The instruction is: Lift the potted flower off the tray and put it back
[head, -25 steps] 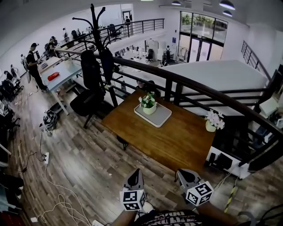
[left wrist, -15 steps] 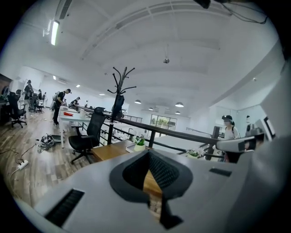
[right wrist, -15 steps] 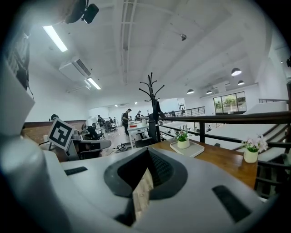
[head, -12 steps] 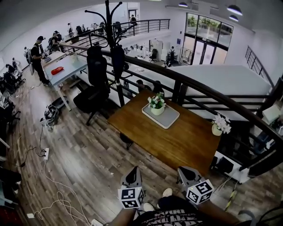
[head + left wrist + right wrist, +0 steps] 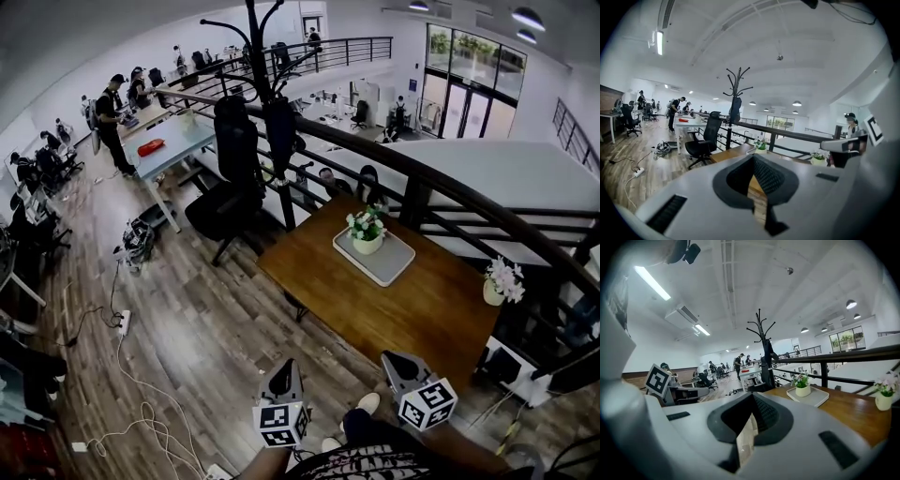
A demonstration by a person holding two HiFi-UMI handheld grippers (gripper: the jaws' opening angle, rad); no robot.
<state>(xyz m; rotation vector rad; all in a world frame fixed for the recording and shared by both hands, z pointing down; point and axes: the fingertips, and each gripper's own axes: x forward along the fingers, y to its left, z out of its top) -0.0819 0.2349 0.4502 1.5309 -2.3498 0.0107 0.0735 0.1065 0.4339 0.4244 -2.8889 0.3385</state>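
Note:
The potted flower (image 5: 366, 230), white blooms in a cream pot, stands on the grey tray (image 5: 386, 267) at the far side of the wooden table (image 5: 412, 309). It also shows small in the left gripper view (image 5: 761, 146) and on the tray (image 5: 816, 398) in the right gripper view (image 5: 802, 383). My left gripper (image 5: 283, 373) and right gripper (image 5: 397, 362) are low in the head view, over the floor, short of the table's near edge. Both are shut and empty, as their own views show (image 5: 753, 157) (image 5: 752, 395).
A second potted flower (image 5: 503, 279) sits at the table's right end by the dark railing (image 5: 441, 183). A coat stand (image 5: 267, 84) and an office chair (image 5: 230, 178) stand left of the table. Cables (image 5: 141, 422) lie on the wooden floor. People work at desks beyond.
In the head view the table, tray and flower have shifted right and a little lower as I walk and turn. Both grippers stay shut and keep their place low in the picture.

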